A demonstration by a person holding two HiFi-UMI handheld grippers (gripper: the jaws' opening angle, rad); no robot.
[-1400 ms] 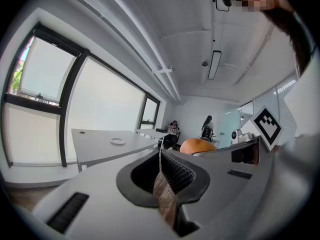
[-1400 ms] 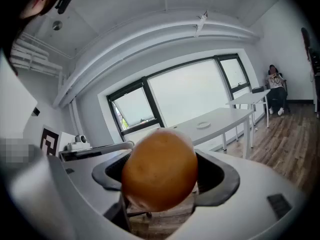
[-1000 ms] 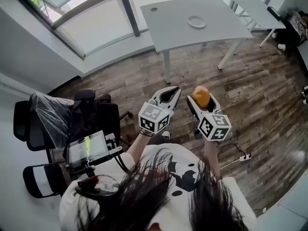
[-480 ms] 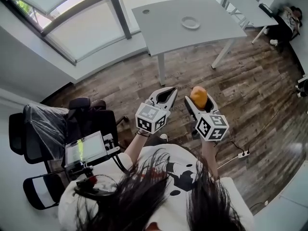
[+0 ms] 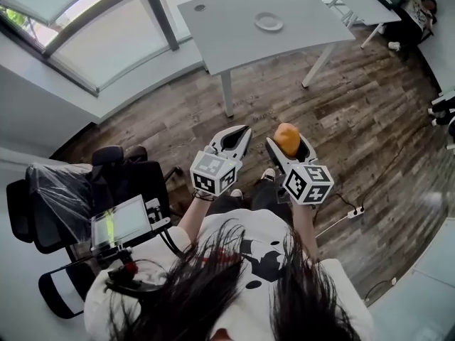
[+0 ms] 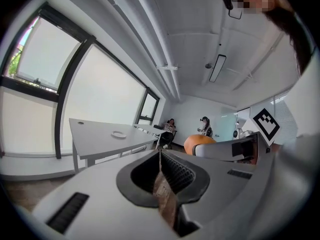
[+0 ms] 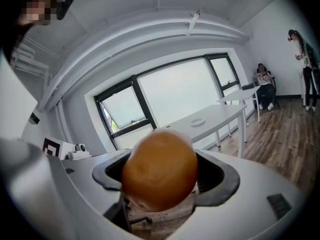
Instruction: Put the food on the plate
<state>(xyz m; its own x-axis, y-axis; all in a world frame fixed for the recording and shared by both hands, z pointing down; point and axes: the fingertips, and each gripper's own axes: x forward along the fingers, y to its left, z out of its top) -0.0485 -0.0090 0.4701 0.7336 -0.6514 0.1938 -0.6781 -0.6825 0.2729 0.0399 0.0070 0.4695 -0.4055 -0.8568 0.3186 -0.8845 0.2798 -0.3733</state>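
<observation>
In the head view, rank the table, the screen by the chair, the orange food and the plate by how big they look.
1. table
2. screen
3. food and plate: these look about alike. The food is far nearer the camera, so I won't rank the two.

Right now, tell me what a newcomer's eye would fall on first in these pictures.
The round orange food stands out first, clamped in the right hand-held gripper in front of the person. Beside it, the left hand-held gripper is shut and empty. Far ahead, across the wood floor, a small white plate sits on the grey table.
</observation>
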